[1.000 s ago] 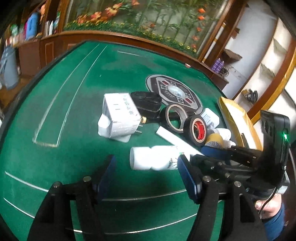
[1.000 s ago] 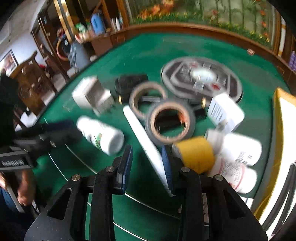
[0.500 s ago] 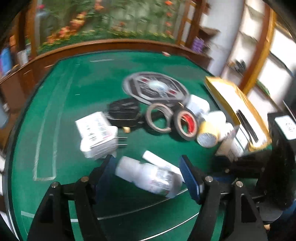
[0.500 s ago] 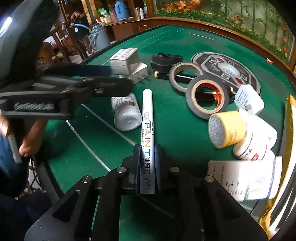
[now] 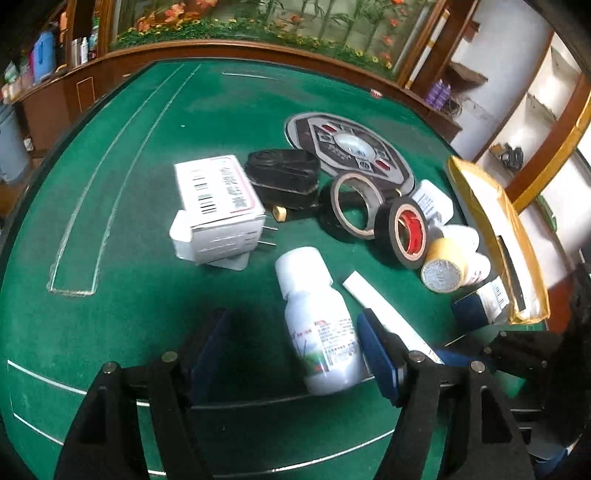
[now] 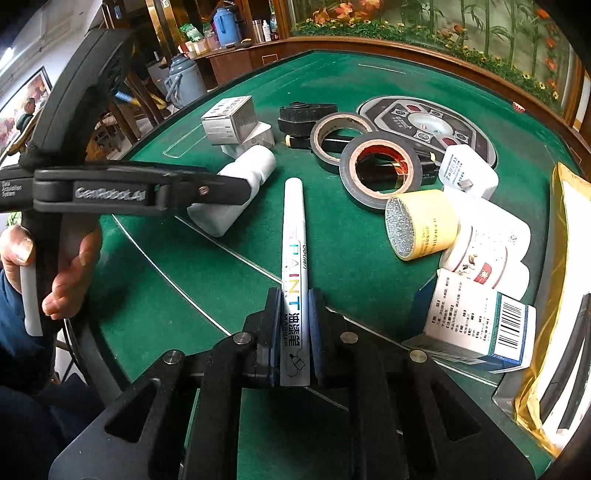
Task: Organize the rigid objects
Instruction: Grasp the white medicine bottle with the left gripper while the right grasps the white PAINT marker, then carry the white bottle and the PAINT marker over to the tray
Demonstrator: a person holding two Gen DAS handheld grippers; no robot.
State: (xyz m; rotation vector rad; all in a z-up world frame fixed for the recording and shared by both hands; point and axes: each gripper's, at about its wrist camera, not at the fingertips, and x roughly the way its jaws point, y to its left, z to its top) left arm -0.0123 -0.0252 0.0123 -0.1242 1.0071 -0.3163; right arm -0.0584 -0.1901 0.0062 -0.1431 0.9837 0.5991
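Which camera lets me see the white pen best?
The right wrist view: the pen lies full length, label readable, clamped in the right gripper. The left wrist view shows only part of it, behind a gripper finger.

Home games room: green-felt mahjong table [image 5: 155,177], wooden cabinets [image 6: 236,62], thermos [image 6: 226,26], flower mural [image 5: 258,18].

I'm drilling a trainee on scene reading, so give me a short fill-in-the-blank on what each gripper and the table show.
1. The right gripper has its jaws shut on a white paint ____.
2. The left gripper has its jaws ____, with the white bottle lying between them.
3. The felt of the table is ____ in colour.
4. The black tape roll has a ____ inner core.

Missing words: marker; open; green; red
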